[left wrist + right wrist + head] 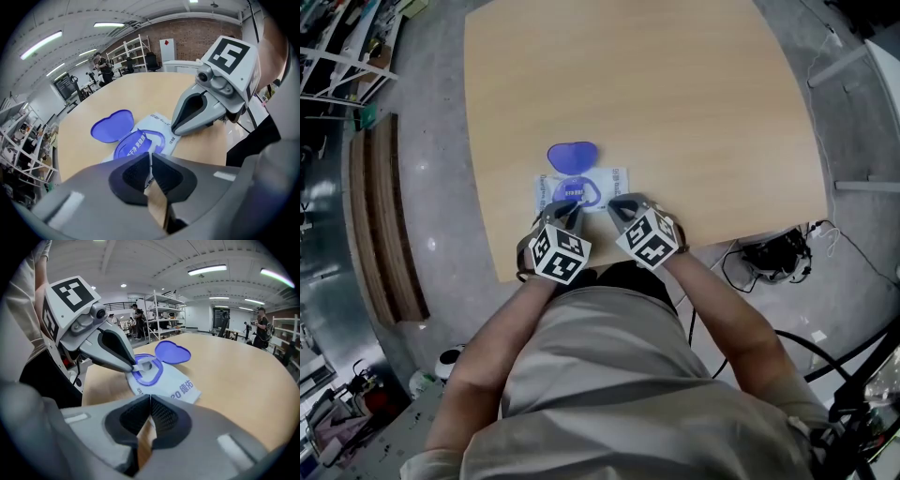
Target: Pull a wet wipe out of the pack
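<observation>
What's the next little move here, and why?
Probably raise the left gripper gently: its fingers seem pinched on a white wet wipe poking from the open pack, while the shut right gripper presses the pack's edge down.

Wipe pack lies on the table near its front edge

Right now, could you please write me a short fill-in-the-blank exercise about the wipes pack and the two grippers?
1. The wet wipe pack on the table has its blue lid flipped ____.
2. The left gripper pinches the white wipe poking from the pack's ____.
3. The right gripper has its fingers ____, with nothing between them.
Missing words: open; opening; shut.
</observation>
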`<state>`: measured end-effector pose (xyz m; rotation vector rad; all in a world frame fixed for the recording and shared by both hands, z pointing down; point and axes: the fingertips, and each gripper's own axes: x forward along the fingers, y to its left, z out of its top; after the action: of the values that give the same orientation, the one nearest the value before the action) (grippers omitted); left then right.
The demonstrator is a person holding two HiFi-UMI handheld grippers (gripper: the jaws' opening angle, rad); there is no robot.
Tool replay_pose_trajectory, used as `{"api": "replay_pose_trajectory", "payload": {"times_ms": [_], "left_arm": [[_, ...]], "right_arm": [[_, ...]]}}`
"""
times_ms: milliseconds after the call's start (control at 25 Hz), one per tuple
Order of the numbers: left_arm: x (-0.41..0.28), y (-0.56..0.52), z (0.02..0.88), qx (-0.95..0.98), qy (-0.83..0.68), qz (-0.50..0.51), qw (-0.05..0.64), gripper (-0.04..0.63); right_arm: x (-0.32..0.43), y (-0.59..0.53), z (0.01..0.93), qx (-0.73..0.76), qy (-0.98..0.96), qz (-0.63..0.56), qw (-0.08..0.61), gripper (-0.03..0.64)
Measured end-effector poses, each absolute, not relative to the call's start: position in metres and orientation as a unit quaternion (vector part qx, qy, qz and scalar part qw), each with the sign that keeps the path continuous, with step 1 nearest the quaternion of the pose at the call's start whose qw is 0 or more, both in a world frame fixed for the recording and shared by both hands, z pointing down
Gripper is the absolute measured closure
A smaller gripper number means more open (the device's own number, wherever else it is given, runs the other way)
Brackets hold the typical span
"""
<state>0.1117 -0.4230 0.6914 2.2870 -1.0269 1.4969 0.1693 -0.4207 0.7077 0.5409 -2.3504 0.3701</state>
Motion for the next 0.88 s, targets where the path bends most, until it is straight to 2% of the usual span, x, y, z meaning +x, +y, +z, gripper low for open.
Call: {"api": "replay_pose_trajectory", "payload": {"times_ms": [40, 160, 880], "left_arm": [[0.111, -0.424, 0.691, 0.778, -0.351, 0.51, 0.111, 0.58], [0.111, -0.425, 0.69, 0.778, -0.351, 0.51, 0.107, 0.585], [0.117, -0.433, 0.639, 0.807, -0.384, 0.423, 0.15, 0.589]], "right_arm": [[0.17, -0.421, 0.708, 0.208, -0.905, 0.142, 0.344, 0.612], [0.17, -0.421, 0.709, 0.206, -0.904, 0.14, 0.347, 0.612], [0.167, -0.418, 0.721, 0.201, -0.898, 0.13, 0.368, 0.612]]}}
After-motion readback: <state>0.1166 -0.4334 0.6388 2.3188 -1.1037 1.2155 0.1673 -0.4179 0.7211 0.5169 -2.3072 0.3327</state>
